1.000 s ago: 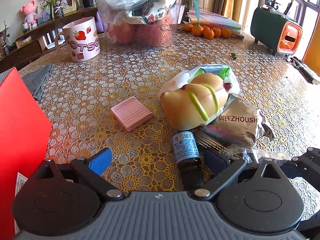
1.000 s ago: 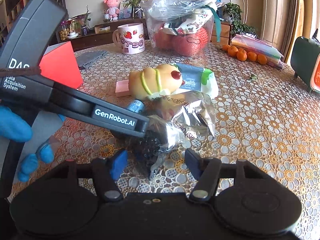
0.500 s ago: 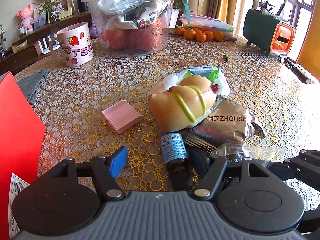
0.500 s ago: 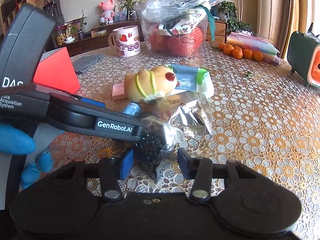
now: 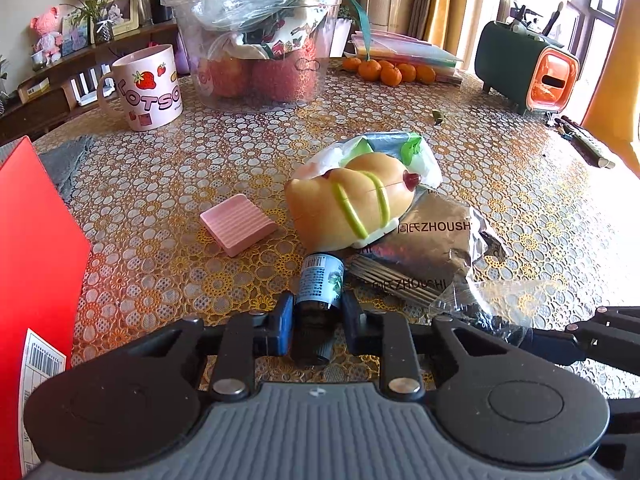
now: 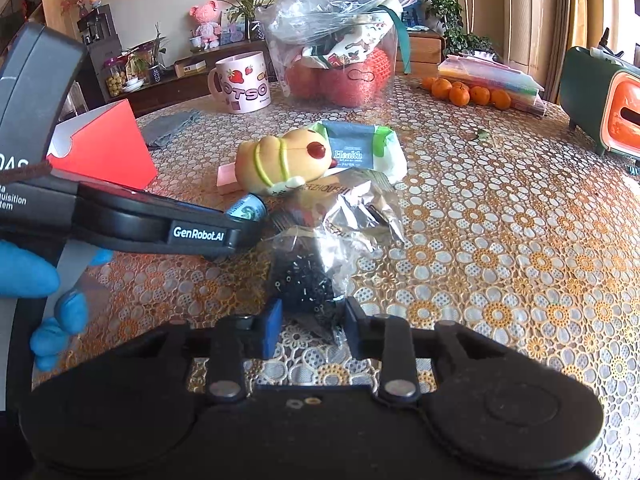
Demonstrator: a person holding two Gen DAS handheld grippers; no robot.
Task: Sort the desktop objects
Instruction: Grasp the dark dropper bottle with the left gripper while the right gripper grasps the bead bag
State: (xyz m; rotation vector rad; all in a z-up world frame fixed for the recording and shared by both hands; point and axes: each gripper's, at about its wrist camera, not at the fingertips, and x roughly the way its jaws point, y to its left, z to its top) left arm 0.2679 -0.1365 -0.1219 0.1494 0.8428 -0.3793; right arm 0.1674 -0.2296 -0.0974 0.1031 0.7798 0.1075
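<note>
My left gripper (image 5: 317, 322) is shut on a small dark bottle (image 5: 319, 284) with a blue label that lies on the table; it also shows in the right wrist view (image 6: 247, 209). My right gripper (image 6: 310, 322) is closed around a clear bag of small black parts (image 6: 306, 280). Beyond lie a yellow squishy toy (image 5: 354, 208), a pink ribbed block (image 5: 238, 224), a silver foil packet (image 5: 434, 248) and a tissue pack (image 6: 360, 152).
A red box (image 5: 36, 248) stands at the left. At the back are a strawberry mug (image 5: 150, 86), a clear tub of fruit (image 5: 260, 60), oranges (image 5: 390, 72) and a green and orange container (image 5: 528, 70). The lace tablecloth (image 6: 500, 240) stretches to the right.
My left gripper moved forward and closed on the bottle. My right gripper narrowed around the bag of black parts.
</note>
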